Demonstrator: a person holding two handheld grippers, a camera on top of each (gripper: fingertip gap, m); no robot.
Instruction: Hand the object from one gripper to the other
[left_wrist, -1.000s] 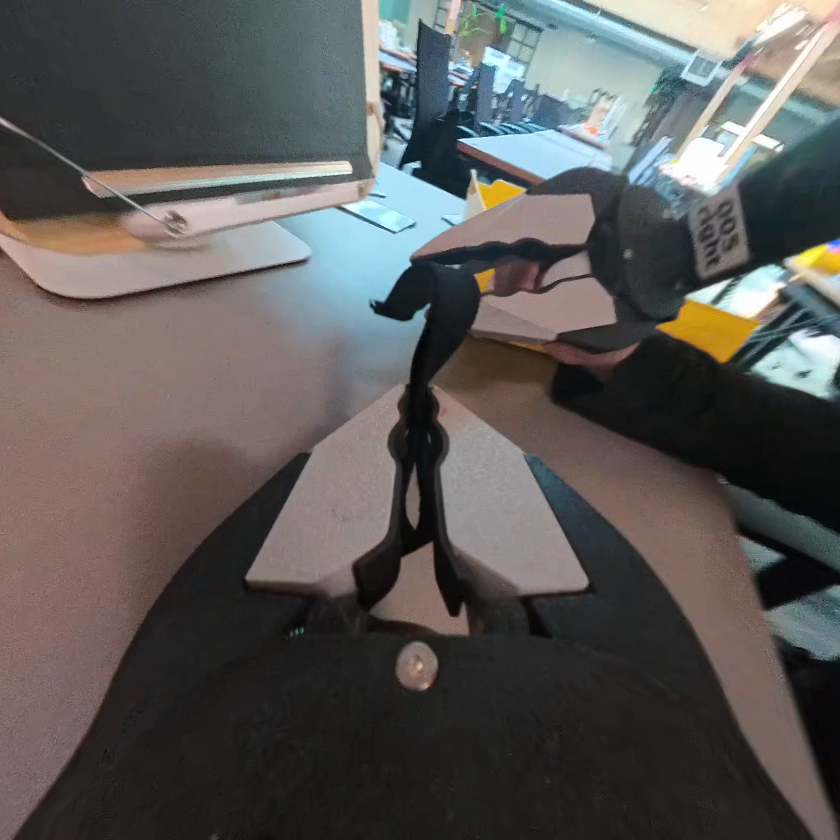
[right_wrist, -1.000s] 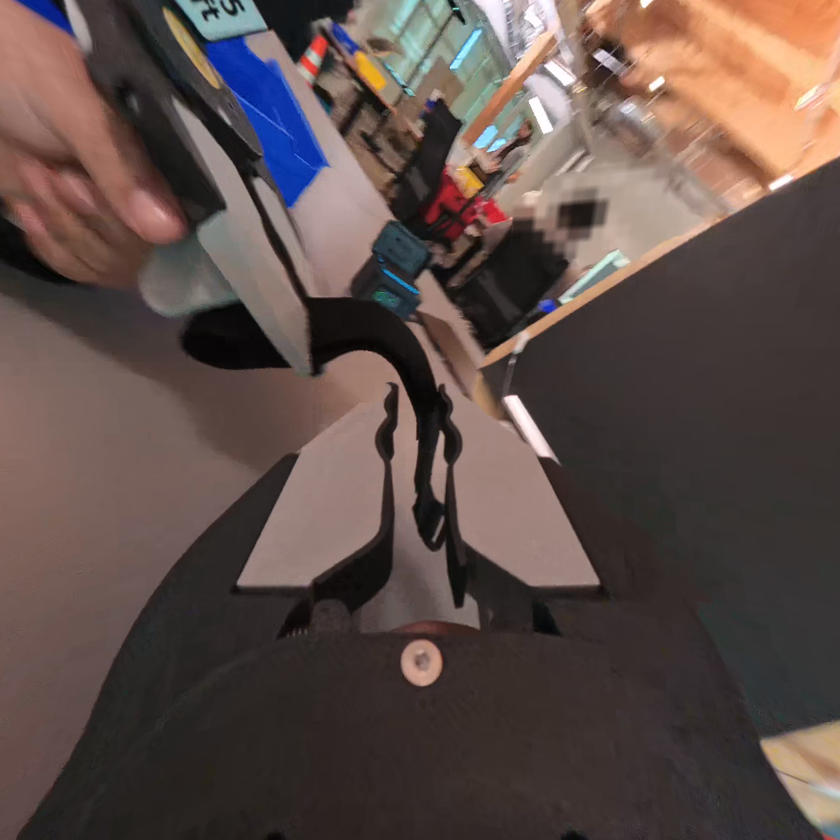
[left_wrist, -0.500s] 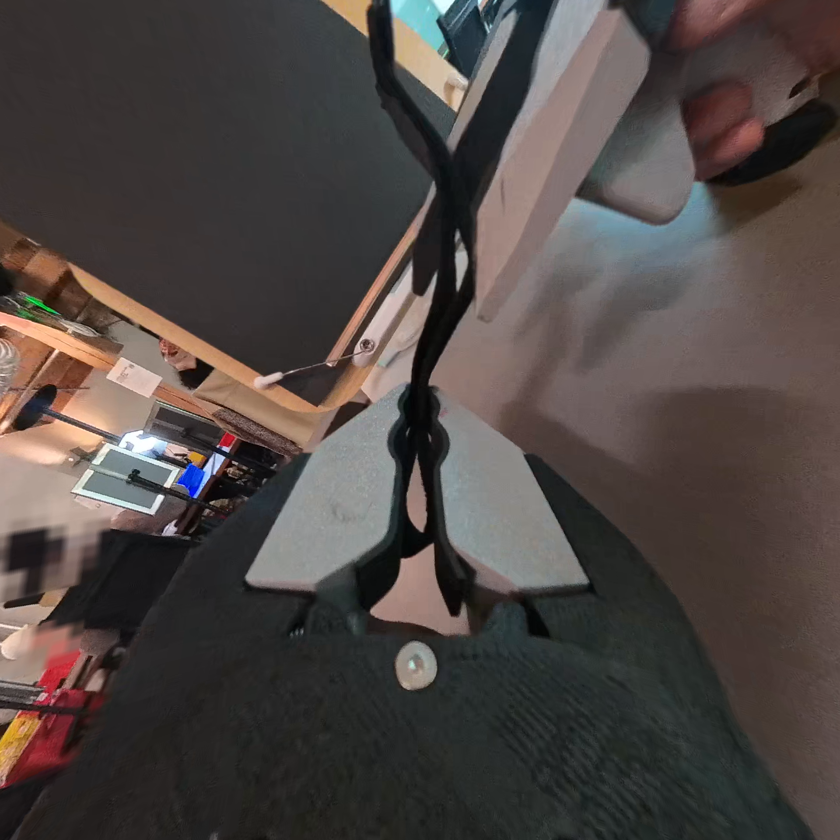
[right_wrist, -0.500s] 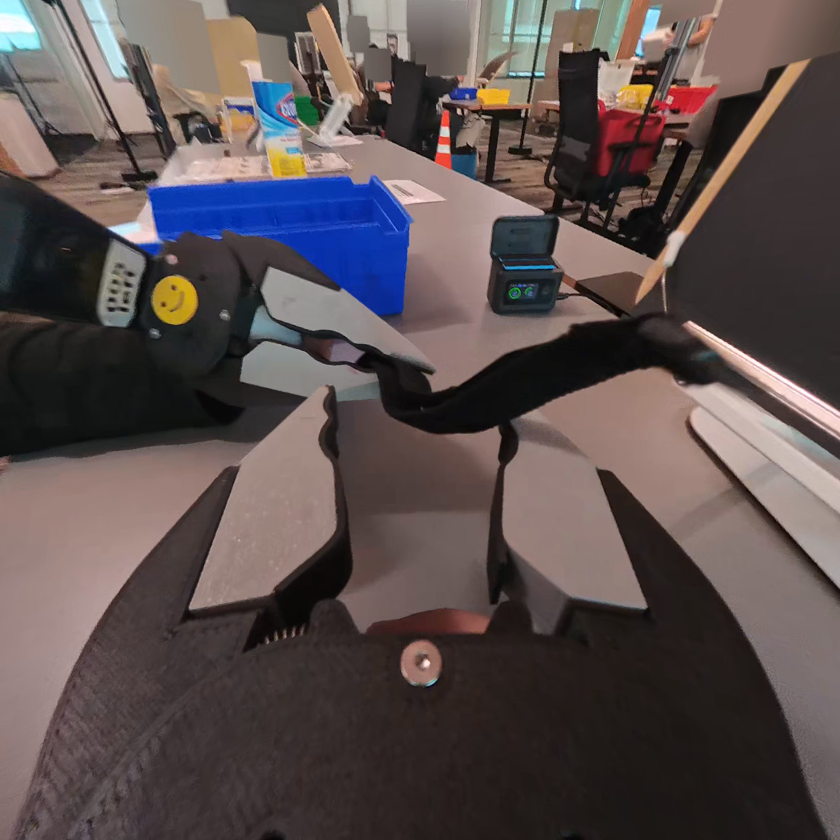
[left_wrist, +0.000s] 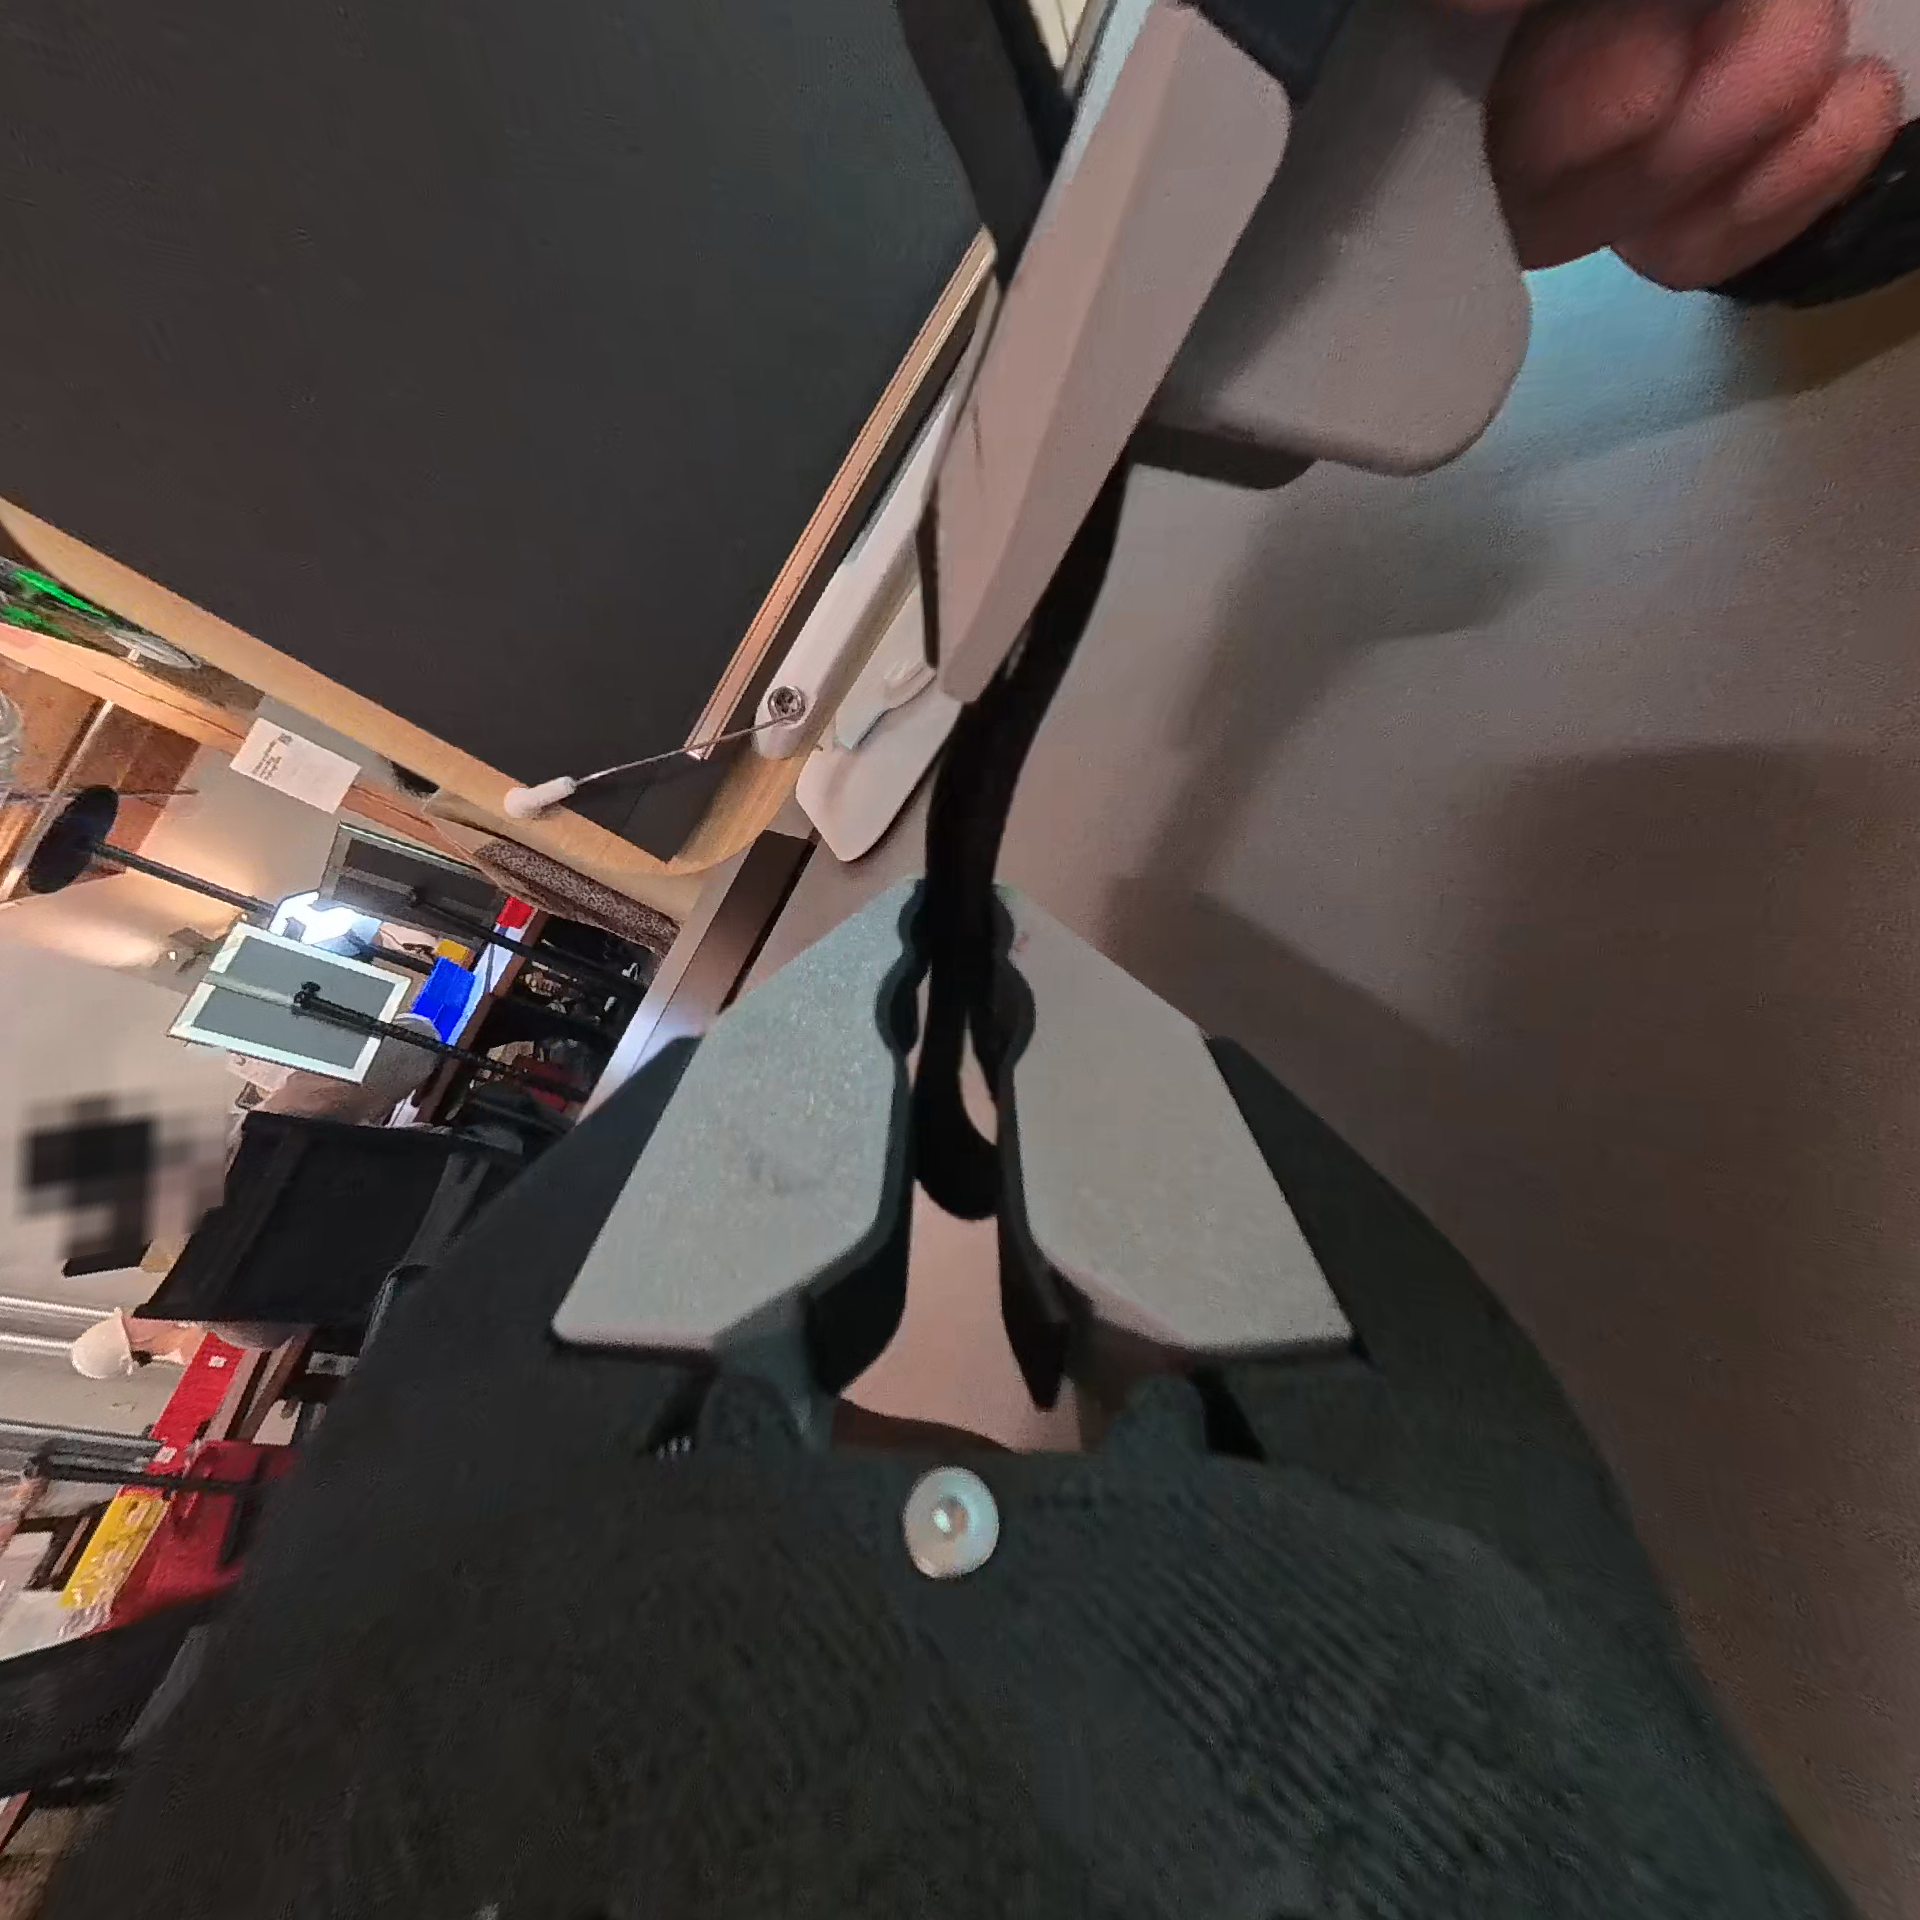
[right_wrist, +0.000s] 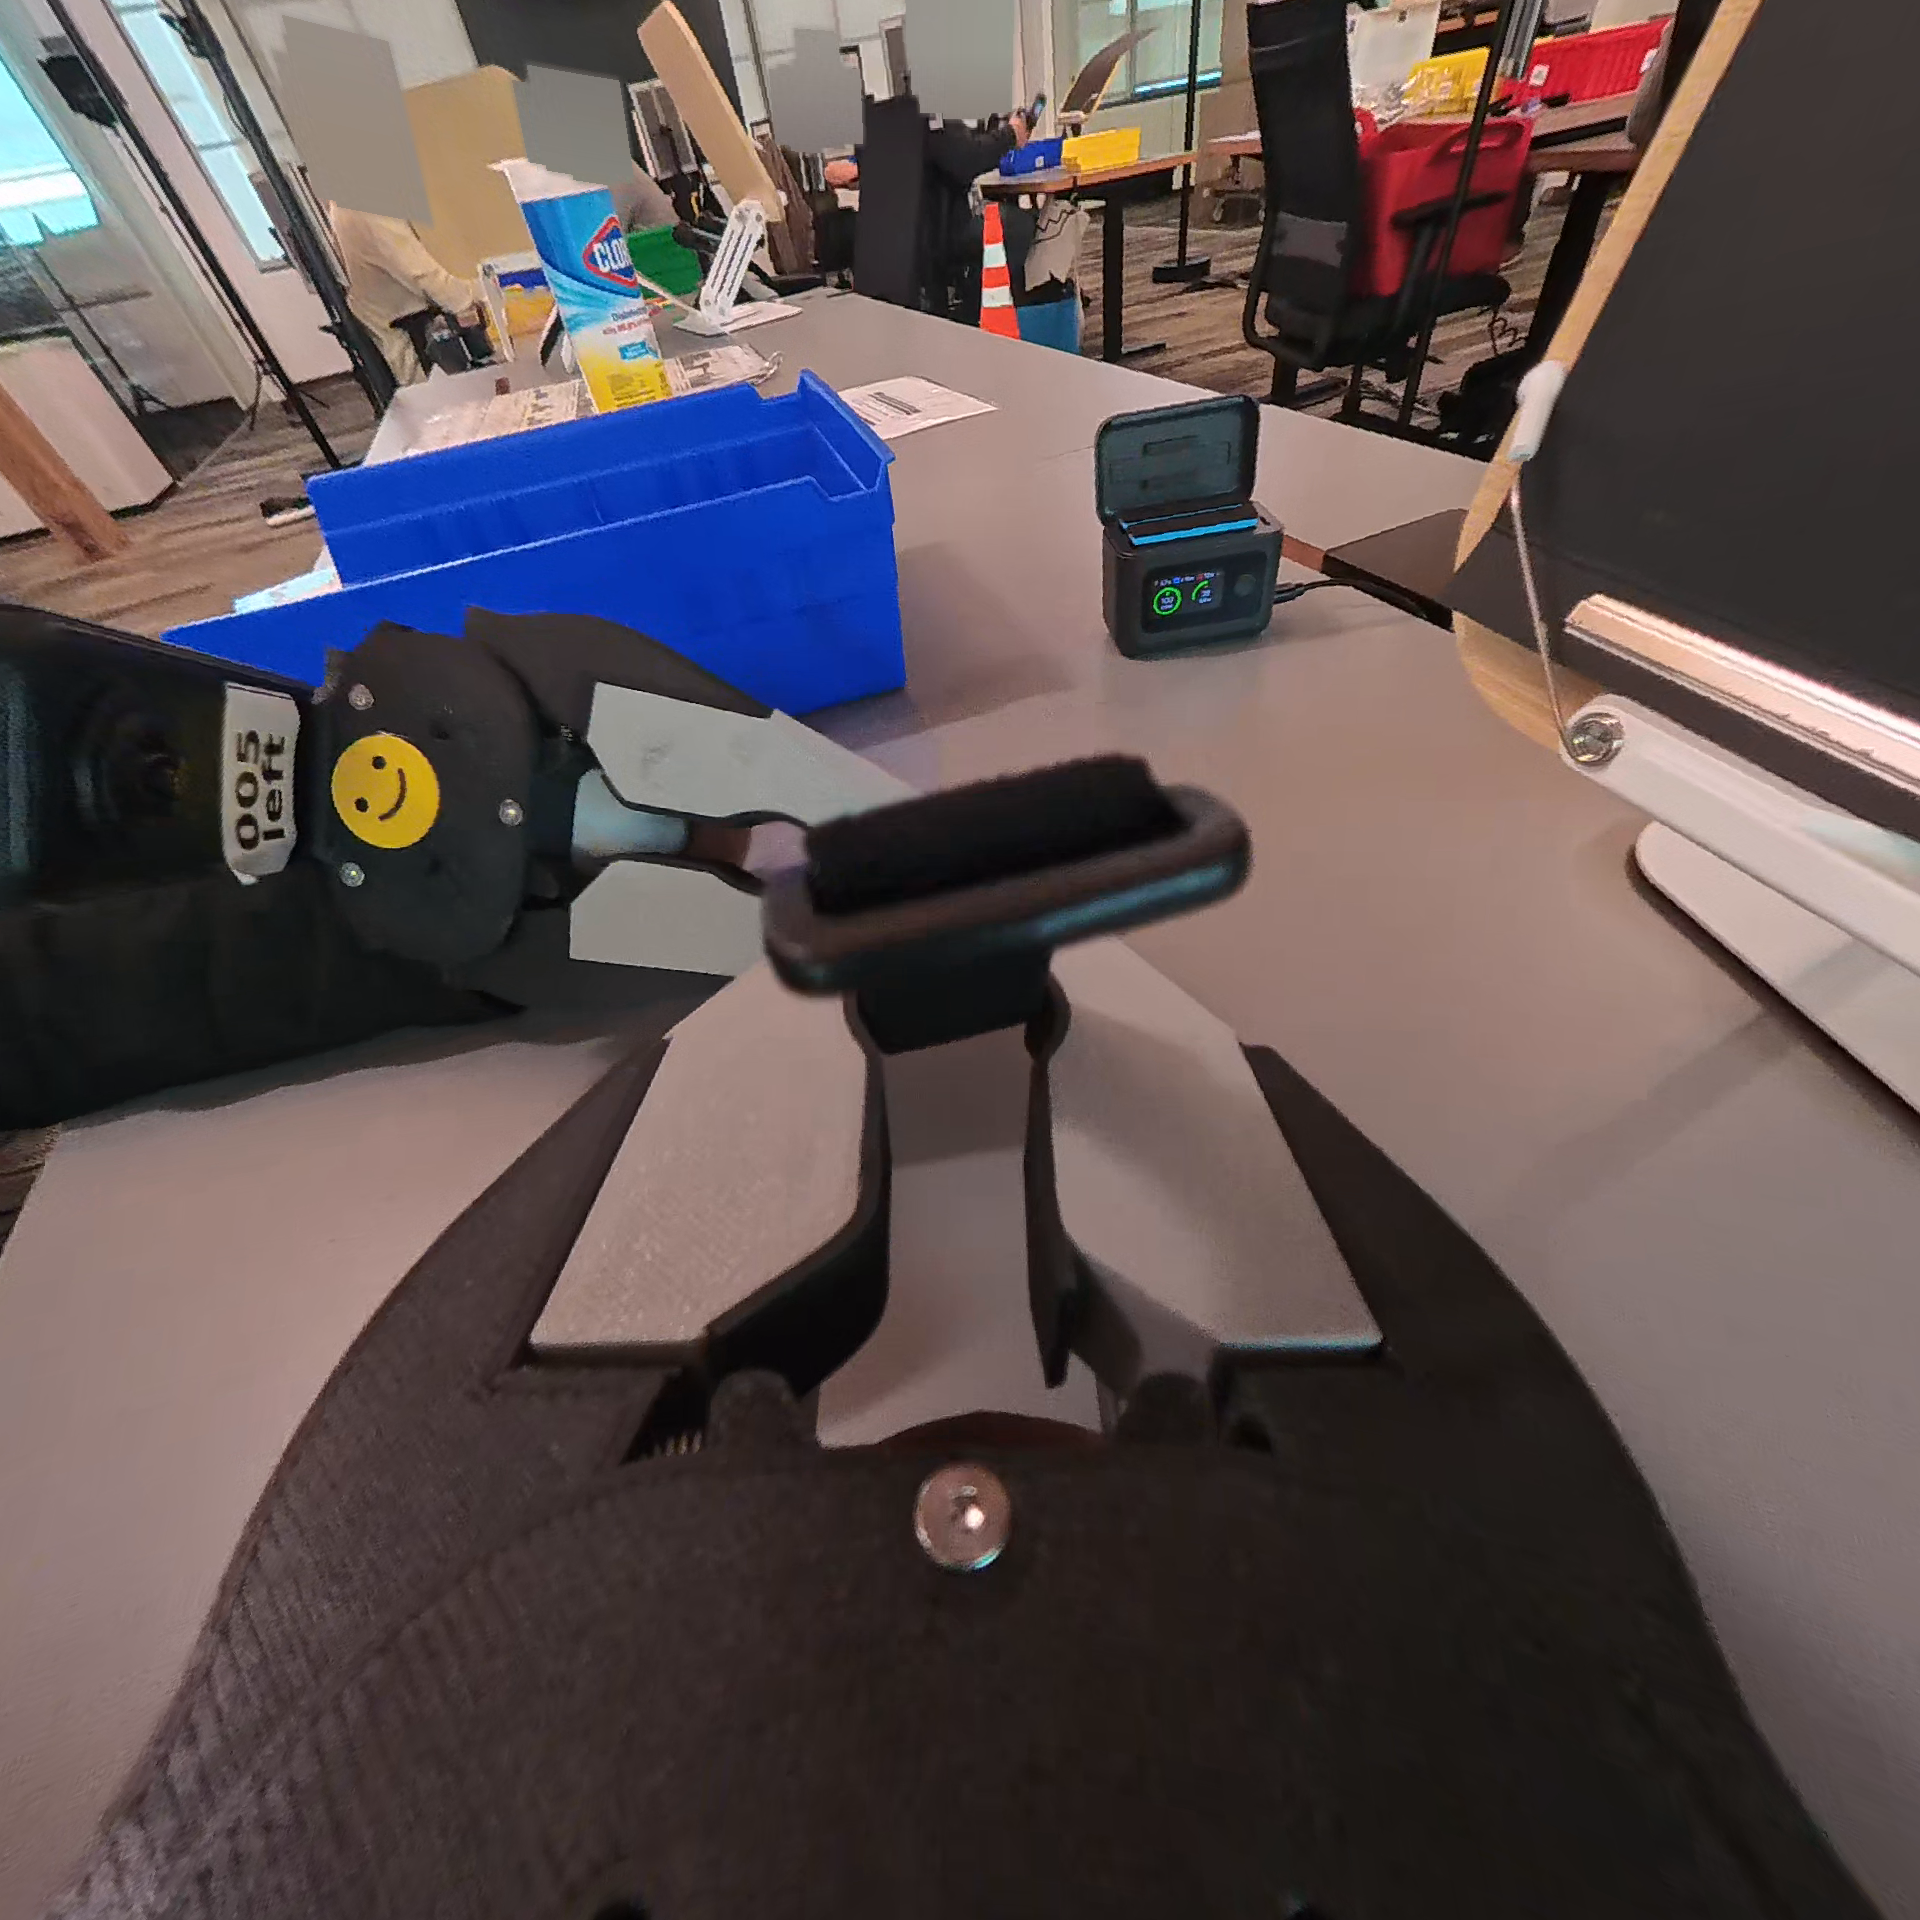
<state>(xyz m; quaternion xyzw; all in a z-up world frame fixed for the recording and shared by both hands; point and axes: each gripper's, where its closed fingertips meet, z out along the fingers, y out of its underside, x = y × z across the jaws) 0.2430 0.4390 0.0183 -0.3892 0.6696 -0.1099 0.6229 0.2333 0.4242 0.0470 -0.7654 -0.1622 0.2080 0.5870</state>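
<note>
A black strap (left_wrist: 971, 821) with a rectangular black buckle (right_wrist: 997, 868) hangs stretched between both grippers above the grey table (right_wrist: 1403, 1091). My left gripper (left_wrist: 956, 920) is shut on one end of the strap, with a small loop showing behind its tips. It also shows in the right wrist view (right_wrist: 774, 831), at the left, pinching the strap. My right gripper (right_wrist: 951, 1023) has its tips closed on the strap just below the buckle. In the left wrist view one of its grey fingers (left_wrist: 1091, 364) reaches down from the top with the strap running along it.
A blue bin (right_wrist: 623, 561) stands behind the left gripper, with a wipes canister (right_wrist: 592, 291) beyond it. A small dark charging case (right_wrist: 1190, 551) sits mid-table. A black-screened monitor (right_wrist: 1766, 364) on a white base (right_wrist: 1787, 925) stands at the right. Left and right tips are no more than a few centimetres apart.
My right gripper was wide open around the strap half a second ago; its fingers have now closed onto it below the buckle. The left gripper keeps its hold.
</note>
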